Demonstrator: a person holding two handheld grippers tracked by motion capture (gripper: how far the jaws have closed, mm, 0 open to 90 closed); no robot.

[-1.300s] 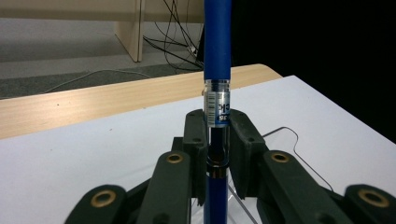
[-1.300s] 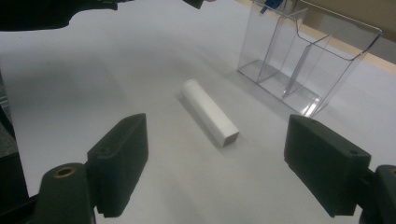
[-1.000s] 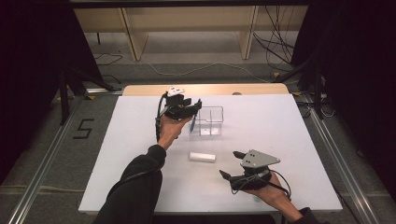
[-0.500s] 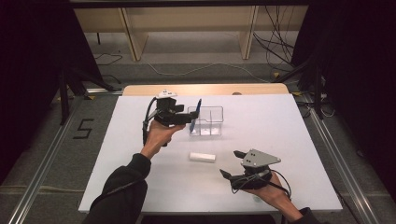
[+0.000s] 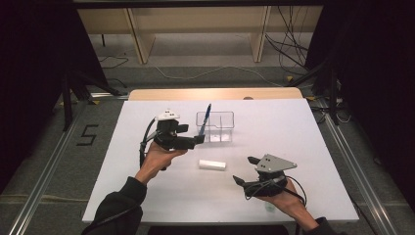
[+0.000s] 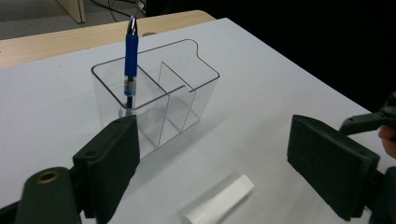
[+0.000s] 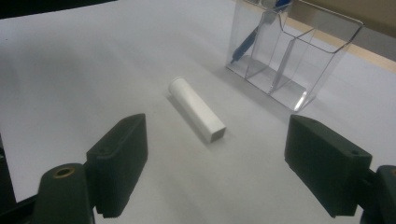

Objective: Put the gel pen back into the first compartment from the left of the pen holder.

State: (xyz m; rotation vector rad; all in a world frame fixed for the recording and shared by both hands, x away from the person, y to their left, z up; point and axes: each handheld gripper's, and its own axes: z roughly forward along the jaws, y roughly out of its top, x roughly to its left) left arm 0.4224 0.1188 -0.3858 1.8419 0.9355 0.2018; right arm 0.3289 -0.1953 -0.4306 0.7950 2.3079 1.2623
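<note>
A clear plastic organiser (image 5: 221,128) with several compartments stands at the middle back of the white table. A blue pen (image 5: 204,120) leans upright in its left compartment. A white tube (image 5: 212,164) lies flat in front of it. My left gripper (image 5: 198,139) hovers just left of the organiser and points at it; its jaws have just been opening and hold nothing. In the left gripper view the pen (image 6: 131,51) and organiser (image 6: 187,100) stand beyond the open gripper (image 6: 212,135). My right gripper (image 5: 244,170) rests open at the front right, and in its own view it (image 7: 217,128) faces the tube (image 7: 196,108).
The white table board (image 5: 303,132) ends in a wooden strip (image 5: 215,94) at the far side. Beyond it are shelf legs and floor cables. Dark curtains flank both sides. The right hand's gripper (image 6: 373,121) shows at the edge of the left gripper view.
The left gripper has drawn back leftward and toward the person from over the organiser, and its jaws have opened. The pen stays standing in the organiser. The right gripper has kept still.
</note>
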